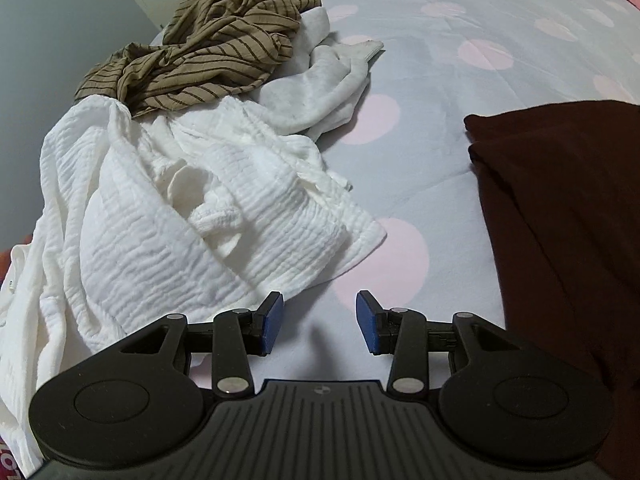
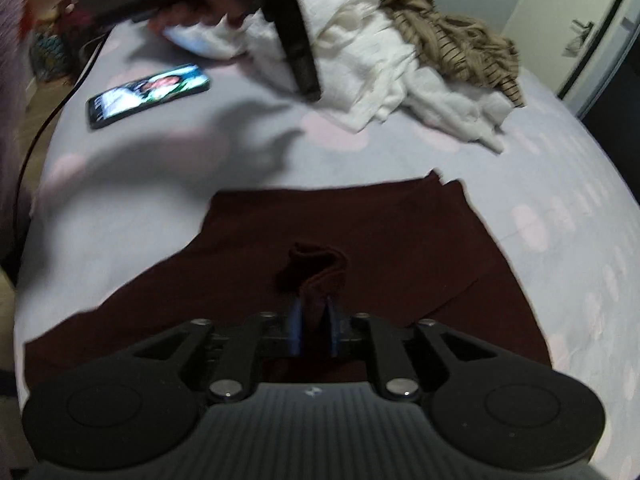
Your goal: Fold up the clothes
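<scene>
- Your right tool (image 2: 313,330) sits low over a dark maroon garment (image 2: 360,240) spread flat on the bed (image 2: 560,184), whose pale grey cover carries pink dots. A bunched fold of the maroon cloth stands up between the blue pads, which are only narrowly apart; the view is blurred, so you cannot tell whether they pinch it or have let go.
- Your left tool (image 1: 320,322) hovers about half open over bare bedcover, holding nothing. A crinkled white cotton garment (image 1: 180,220) lies just to its left, and the maroon garment's edge is near on its right.
- Risk: if the right pads are gripping, lifting away would drag the fold up and rumple the flat layers beneath.
- Risk: a black smartphone with a lit screen (image 2: 150,94) lies on the bed beside the maroon garment — a sweeping sleeve or tool could knock it.
- Risk: the pile is tangled, so pulling the white garment may bring the others along.
- Count: two tools; one maroon garment; one phone; in the pile, one brown striped garment (image 1: 208,40), the crinkled white one, and one smoother white fleecy piece (image 1: 320,92) — the pile may hide more.
</scene>
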`<state>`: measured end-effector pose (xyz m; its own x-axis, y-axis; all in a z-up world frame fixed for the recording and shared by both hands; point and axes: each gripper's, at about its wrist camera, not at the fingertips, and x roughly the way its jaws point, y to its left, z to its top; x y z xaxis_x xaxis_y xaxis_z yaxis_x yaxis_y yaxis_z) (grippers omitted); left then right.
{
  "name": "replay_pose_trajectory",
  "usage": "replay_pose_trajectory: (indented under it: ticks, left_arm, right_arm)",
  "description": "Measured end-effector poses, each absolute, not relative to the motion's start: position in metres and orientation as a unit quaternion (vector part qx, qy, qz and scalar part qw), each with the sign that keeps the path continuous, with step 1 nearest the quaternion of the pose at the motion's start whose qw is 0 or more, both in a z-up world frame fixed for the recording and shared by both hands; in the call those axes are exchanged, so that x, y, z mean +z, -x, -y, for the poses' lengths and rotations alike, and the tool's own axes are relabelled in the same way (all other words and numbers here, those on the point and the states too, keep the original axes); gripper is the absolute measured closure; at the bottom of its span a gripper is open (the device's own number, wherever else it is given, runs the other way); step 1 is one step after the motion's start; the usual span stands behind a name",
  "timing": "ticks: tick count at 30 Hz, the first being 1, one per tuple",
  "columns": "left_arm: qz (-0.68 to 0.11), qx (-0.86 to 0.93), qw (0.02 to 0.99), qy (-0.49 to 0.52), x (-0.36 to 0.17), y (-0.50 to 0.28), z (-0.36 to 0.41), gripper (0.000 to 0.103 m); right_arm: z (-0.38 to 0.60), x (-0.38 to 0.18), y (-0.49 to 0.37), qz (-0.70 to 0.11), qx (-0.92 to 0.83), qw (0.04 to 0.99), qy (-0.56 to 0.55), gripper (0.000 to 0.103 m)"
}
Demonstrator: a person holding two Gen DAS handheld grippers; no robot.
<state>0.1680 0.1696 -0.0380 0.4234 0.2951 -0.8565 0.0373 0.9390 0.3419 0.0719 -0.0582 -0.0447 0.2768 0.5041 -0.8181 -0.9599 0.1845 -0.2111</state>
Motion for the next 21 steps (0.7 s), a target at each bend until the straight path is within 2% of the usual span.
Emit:
replay_pose_trajectory:
  ticks: [3, 9, 13, 14, 16, 19, 21]
  left_arm:
    - [-0.531, 0.073, 0.829, -0.157, -0.037, -0.167, -0.168, 0.064]
    - [-0.525, 0.051, 0.836, -0.153, -0.032, -0.165, -0.162, 0.064]
    - [-0.511, 0.031, 0.854, -0.090, -0.029, -0.165, -0.170, 0.065]
    - [-0.510, 0.017, 0.858, -0.060, -0.028, -0.165, -0.173, 0.070]
    - [-0.508, -0.006, 0.861, -0.027, -0.030, -0.166, -0.176, 0.073]
    - [-0.518, 0.007, 0.854, -0.049, -0.036, -0.169, -0.172, 0.073]
    - [-0.524, 0.015, 0.850, -0.053, -0.040, -0.170, -0.173, 0.073]
  right_arm:
    - [0.061, -0.040, -0.059, -0.288, 0.522, 0.696, 0.400, 0.066]
    - [0.040, -0.042, -0.047, -0.281, 0.519, 0.688, 0.422, 0.066]
    - [0.022, -0.056, -0.045, -0.314, 0.516, 0.682, 0.412, 0.066]
    - [0.020, -0.060, -0.045, -0.318, 0.514, 0.682, 0.413, 0.066]
    - [0.018, -0.067, -0.042, -0.317, 0.504, 0.680, 0.428, 0.068]
    - [0.019, -0.069, -0.046, -0.330, 0.492, 0.691, 0.414, 0.082]
    - [0.022, -0.062, -0.052, -0.343, 0.489, 0.703, 0.387, 0.086]
